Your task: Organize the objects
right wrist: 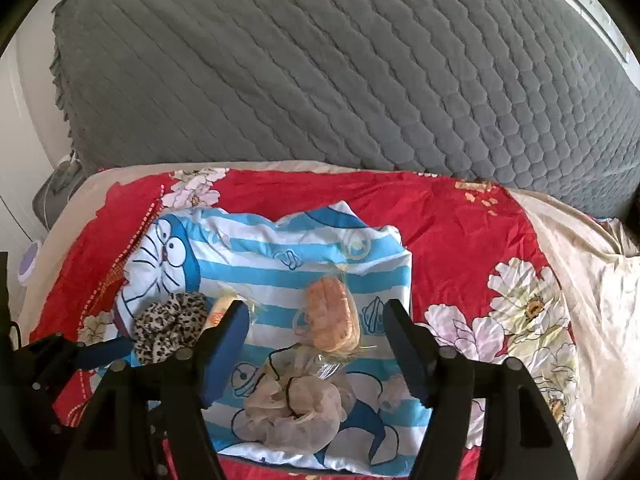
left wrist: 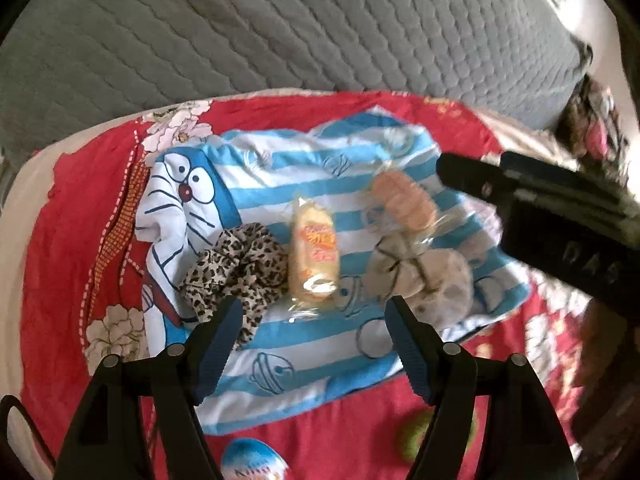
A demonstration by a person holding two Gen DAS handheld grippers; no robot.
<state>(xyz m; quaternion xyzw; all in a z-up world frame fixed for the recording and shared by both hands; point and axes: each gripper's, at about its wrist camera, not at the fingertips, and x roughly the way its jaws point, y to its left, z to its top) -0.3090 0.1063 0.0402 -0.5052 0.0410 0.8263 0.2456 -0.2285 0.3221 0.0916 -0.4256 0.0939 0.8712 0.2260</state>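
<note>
Between the blue pads of the left tool (left wrist: 314, 334) nothing is gripped: the jaws stand wide and hover above the striped cartoon cloth (left wrist: 280, 184) on the bed. Same story for the right tool (right wrist: 316, 338), jaws well apart and empty, with the wrapped bun (right wrist: 331, 314) and the beige mesh scrunchie (right wrist: 296, 408) lying below its gap, touching neither pad. Out from there, 4 small things sit in a row on the cloth: the leopard scrunchie (left wrist: 236, 272), the yellow snack packet (left wrist: 314, 252) touching it, then the bun, then the beige scrunchie. My read: both tools sit between picks, so choose 1 item each. Bun wrapper is slick and crinkly, so pinch across the bun's middle, not the loose film. Scrunchies squash, so close well in. Watch the cloth: bite too low and it comes up too. Beyond lies the red floral quilt (right wrist: 448, 216).
</note>
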